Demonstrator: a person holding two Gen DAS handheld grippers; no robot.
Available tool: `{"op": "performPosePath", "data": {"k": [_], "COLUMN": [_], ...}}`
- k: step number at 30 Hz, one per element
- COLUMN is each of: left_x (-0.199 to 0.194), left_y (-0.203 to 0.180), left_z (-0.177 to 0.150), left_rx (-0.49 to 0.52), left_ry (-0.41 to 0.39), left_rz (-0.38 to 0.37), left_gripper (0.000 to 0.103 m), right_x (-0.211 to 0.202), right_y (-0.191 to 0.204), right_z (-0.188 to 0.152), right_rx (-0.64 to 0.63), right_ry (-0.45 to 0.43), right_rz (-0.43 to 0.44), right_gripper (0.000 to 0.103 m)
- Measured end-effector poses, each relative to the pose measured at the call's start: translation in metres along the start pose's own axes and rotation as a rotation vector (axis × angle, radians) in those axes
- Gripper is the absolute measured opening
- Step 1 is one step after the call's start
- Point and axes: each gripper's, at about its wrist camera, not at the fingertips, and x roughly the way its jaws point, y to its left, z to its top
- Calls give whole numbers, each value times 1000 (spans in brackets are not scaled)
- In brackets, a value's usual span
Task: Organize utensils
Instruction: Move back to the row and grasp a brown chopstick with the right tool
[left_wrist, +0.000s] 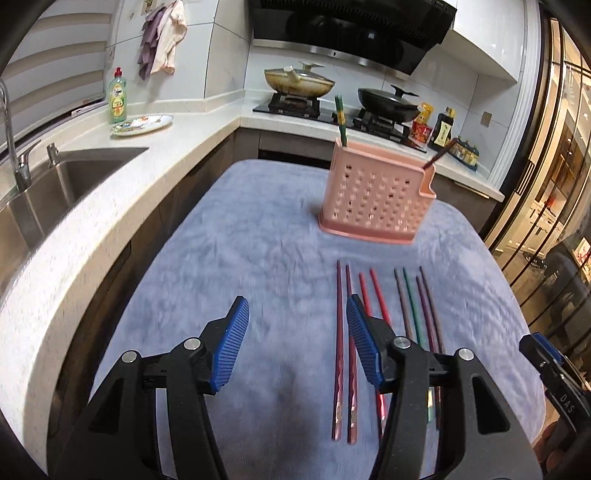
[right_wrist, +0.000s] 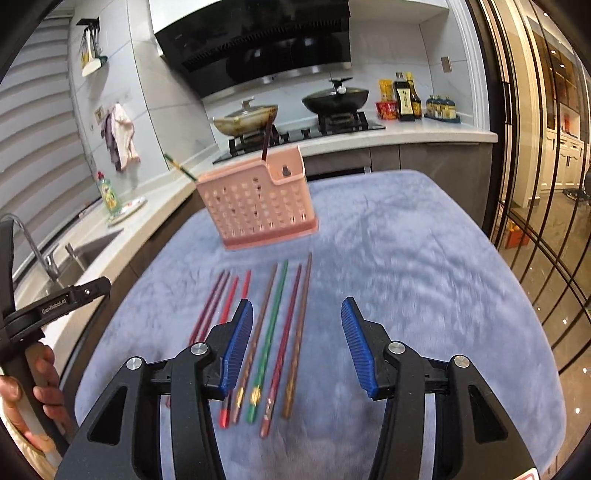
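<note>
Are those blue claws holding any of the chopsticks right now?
No. Left gripper and right gripper have open, empty jaws above the chopsticks lying on the blue cloth.

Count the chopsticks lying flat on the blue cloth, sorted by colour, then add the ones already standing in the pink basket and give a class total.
Dark maroon chopsticks: 2
Red chopsticks: 2
Brown chopsticks: 2
Green chopstick: 1
Reddish-purple chopstick: 1
Standing in the pink basket: 2
Total: 10
</note>
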Motion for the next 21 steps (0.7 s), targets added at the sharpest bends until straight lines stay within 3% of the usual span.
{"op": "performPosePath", "data": {"k": [8, 15, 21], "left_x": [8, 15, 20], "left_y": [-1, -2, -1], "left_z": [-40, -58, -67], "left_rx": [7, 12, 9], "left_ry": [65, 104, 125], "left_rz": [7, 14, 17], "left_gripper": [52, 53, 53], "right_x": [25, 53, 64], "right_y": [5, 4, 7], "right_z": [-38, -54, -61], "right_rx": [-27, -19, -37], "right_ry": [80, 145, 181], "right_rz": [-31, -46, -51], "right_gripper": [49, 31, 23]}}
